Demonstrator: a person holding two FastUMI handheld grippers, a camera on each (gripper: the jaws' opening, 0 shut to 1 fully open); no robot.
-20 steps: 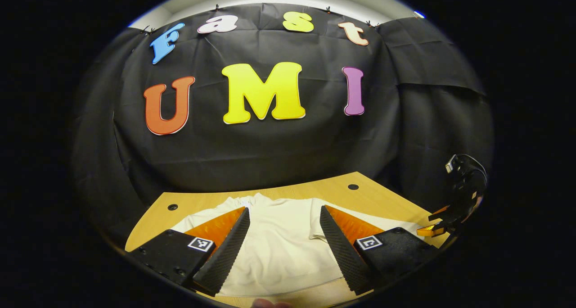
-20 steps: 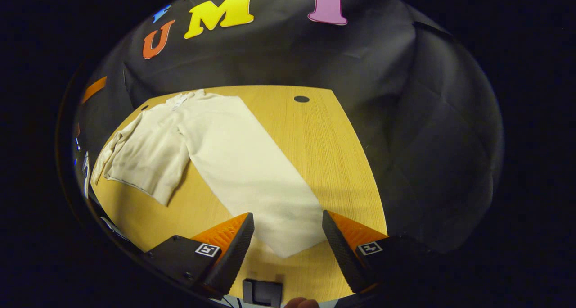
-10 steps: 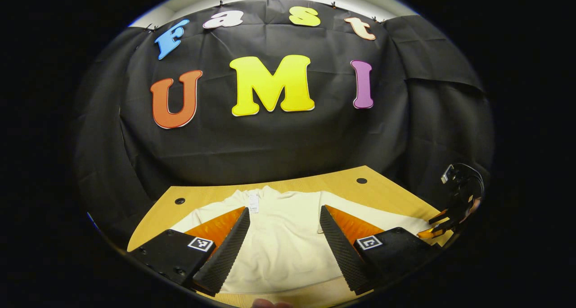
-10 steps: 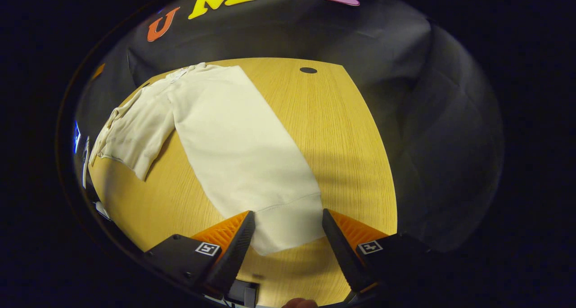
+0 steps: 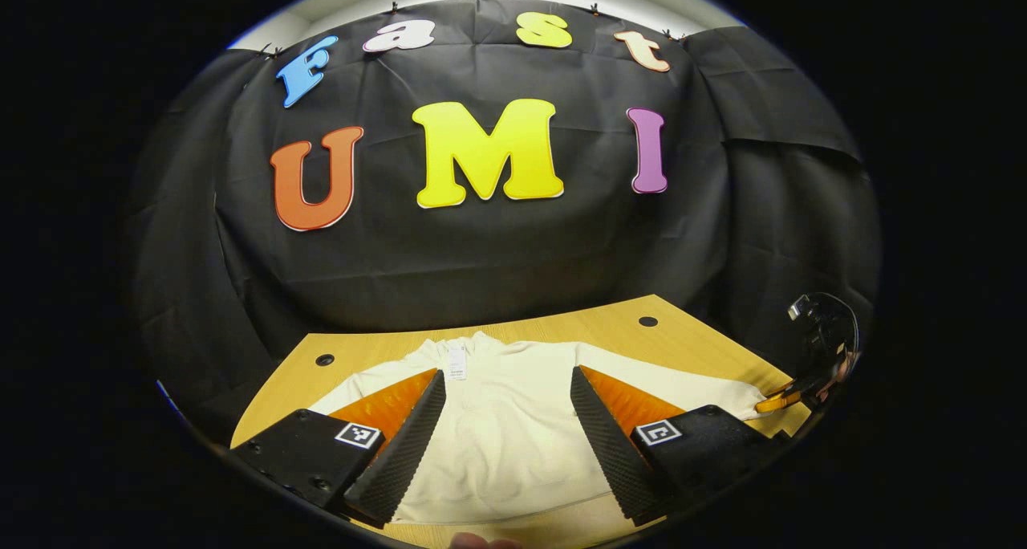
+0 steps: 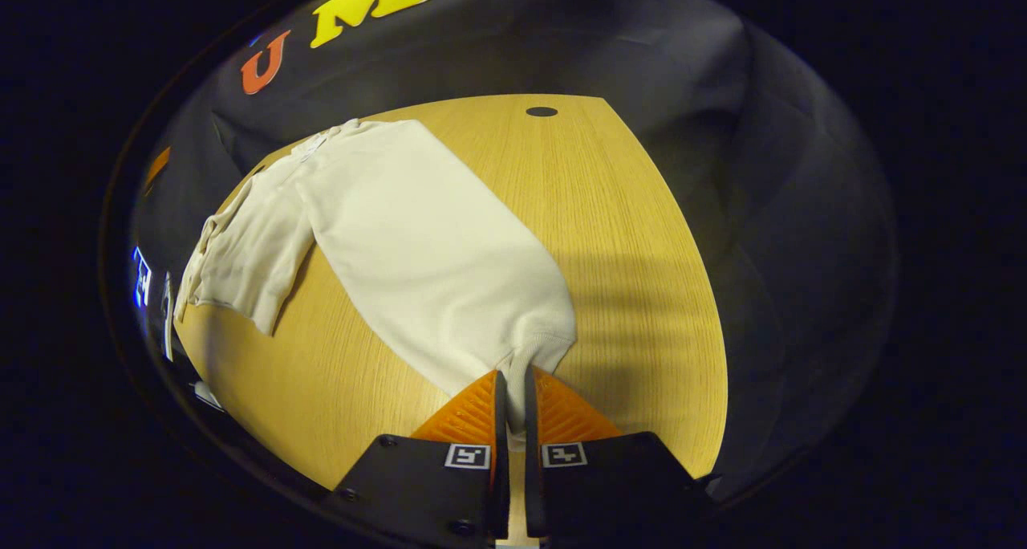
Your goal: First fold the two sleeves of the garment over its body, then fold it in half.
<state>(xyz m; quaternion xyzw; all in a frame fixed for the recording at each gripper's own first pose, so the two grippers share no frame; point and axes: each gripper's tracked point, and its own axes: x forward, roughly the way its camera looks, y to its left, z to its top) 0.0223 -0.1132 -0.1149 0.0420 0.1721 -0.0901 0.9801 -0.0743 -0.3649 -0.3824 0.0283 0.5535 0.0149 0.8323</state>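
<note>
Garment (image 5: 505, 429) lies spread on the wooden table (image 6: 626, 236). Right gripper (image 6: 511, 384) is clenched on its sleeve cuff (image 6: 533, 348) at 6 o'clock; left gripper (image 5: 505, 408) hangs released over the body.

The left gripper view looks nearly level across the surface (image 5: 610, 332) from its near edge toward the far wall, low and close to the garment (image 5: 505, 429), with the other gripper (image 5: 810, 372) at its right rim. The right gripper view looks steeply down from the surface's right end along the sleeve (image 6: 433, 252), toward the left and far side, very near the cuff. Both views share the garment, the surface's far edge and the wall.
</note>
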